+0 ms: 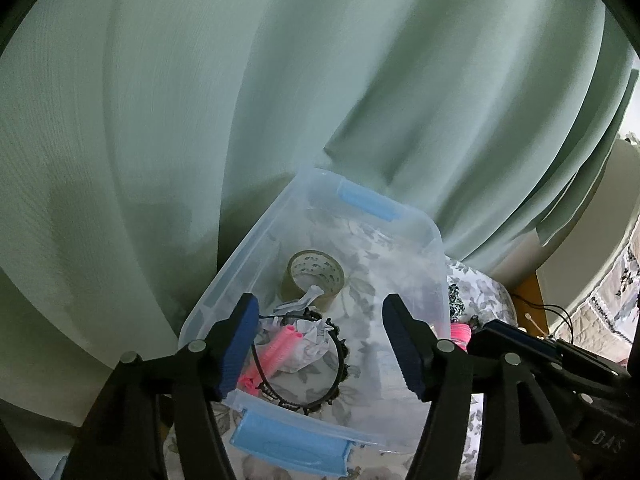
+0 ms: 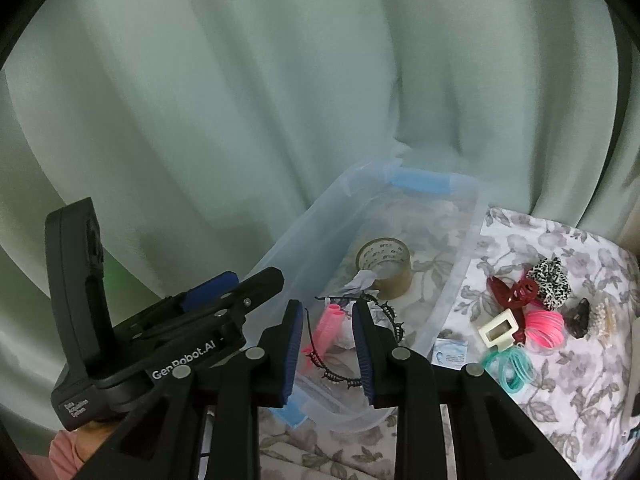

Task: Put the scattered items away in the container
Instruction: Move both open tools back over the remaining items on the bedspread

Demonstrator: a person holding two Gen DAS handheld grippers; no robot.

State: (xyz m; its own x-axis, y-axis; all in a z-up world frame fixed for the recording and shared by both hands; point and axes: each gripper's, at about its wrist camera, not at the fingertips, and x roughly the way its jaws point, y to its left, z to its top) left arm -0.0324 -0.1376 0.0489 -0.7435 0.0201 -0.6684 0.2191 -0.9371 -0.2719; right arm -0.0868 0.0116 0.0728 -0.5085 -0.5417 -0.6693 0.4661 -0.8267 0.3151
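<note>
The left gripper (image 1: 320,346) is pointing forward and downward, its blue-padded fingers (image 1: 238,346) standing well apart with nothing pressed between them. In the right wrist view its black body is showing at the lower left, angled toward the middle of the frame, with a bit of the person's hand (image 2: 86,442) and pink sleeve showing beneath it. The right gripper (image 2: 328,354) is tilting downward likewise, its two fingers (image 2: 294,354) sitting much closer together, a narrow gap showing between the blue pads and nothing clamped there. The two grippers are hanging side by side, close to each other, the left one slightly ahead.
</note>
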